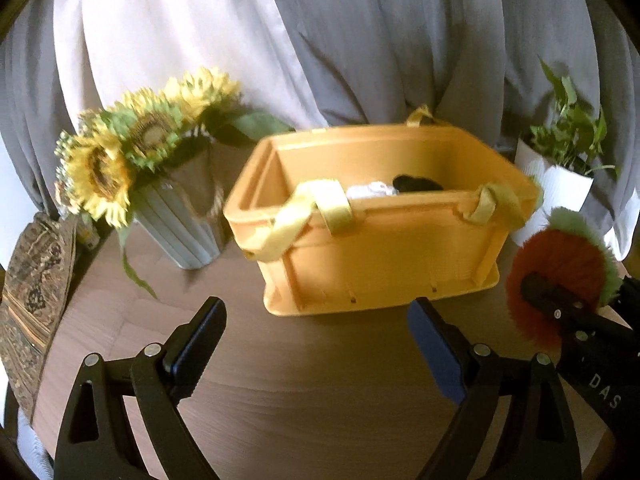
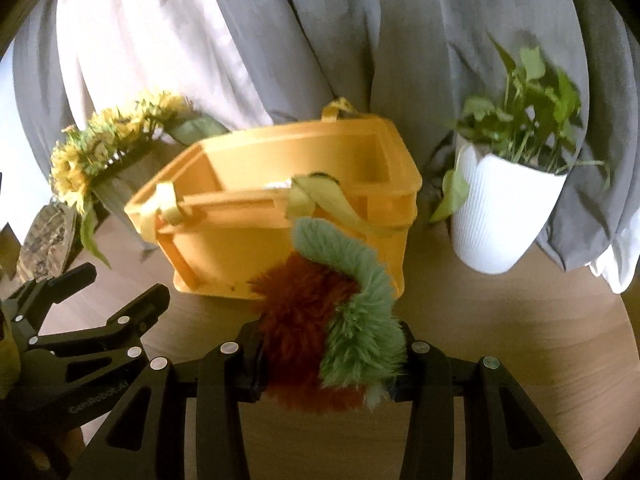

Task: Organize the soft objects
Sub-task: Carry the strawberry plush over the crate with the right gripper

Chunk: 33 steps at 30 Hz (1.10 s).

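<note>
Left tool (image 1: pixel 316 316) gapes wide, nothing between its 2 fingers, hovering over the wooden surface (image 1: pixel 248 392) just in front of the orange basket (image 1: pixel 380 264). Same tool shows at the left edge of the right wrist view (image 2: pixel 120 280), jaws apart.

Left to right in the left wrist view: patterned cushion (image 1: pixel 32 300) at the surface edge, sunflowers (image 1: pixel 132 140) in a ribbed grey vase (image 1: pixel 180 224), then the basket mid-surface with pale yellow strap handles (image 1: pixel 304 216) draped over its near rim. Inside it, a white soft item (image 1: pixel 370 191) and a dark one (image 1: pixel 416 183) are partly visible; can't tell what they are. Right of the basket, a white ribbed pot (image 1: pixel 560 192) with a green plant (image 1: pixel 568 120). Grey and white curtains (image 1: pixel 320 40) hang behind everything.

Right tool (image 2: pixel 328 364) is clamped on a fuzzy plush toy (image 2: pixel 304 320), rust-red body with a green furry strip curling over the top. Toy is held in the air in front of the basket's near right corner (image 2: pixel 280 248), not inside it. In the left wrist view the toy (image 1: pixel 552 272) sits at far right, just beside the basket's end. Frames are blurred.
</note>
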Tool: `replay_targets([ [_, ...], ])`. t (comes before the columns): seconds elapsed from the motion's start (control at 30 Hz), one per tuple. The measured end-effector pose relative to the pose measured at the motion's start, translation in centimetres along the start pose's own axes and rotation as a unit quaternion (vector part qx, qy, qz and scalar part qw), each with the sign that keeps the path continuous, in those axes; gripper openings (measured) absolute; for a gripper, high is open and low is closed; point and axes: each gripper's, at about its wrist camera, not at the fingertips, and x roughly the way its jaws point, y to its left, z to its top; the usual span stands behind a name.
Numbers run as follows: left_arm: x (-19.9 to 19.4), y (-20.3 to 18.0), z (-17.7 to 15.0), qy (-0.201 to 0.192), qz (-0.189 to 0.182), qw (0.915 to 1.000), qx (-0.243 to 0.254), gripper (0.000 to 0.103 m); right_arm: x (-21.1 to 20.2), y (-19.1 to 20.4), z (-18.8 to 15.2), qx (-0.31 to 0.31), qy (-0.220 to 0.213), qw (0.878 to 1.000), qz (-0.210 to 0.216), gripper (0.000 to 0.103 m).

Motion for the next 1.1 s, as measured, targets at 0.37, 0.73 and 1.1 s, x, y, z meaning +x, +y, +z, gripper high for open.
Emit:
replay_targets([
  [0.37,-2.6,1.6,2.5,-0.056,-0.004,0.9983,-0.014,0.098,-2.9,1.3,2.8,-0.008,-0.059,0.998,-0.001,0.043],
  [0.73,-3.9,3.6,5.2,-0.111,0.01,0.9934,-0.027,0.099,-4.2,3.1,6.1,-0.013,-0.117,0.993,0.015,0.044],
  [1.1,-3.7,5.1,7.5,-0.141,0.029,0.9888,-0.04,0.1,-3.5,4.6,9.2,-0.029,-0.149,0.988,0.023,0.044],
])
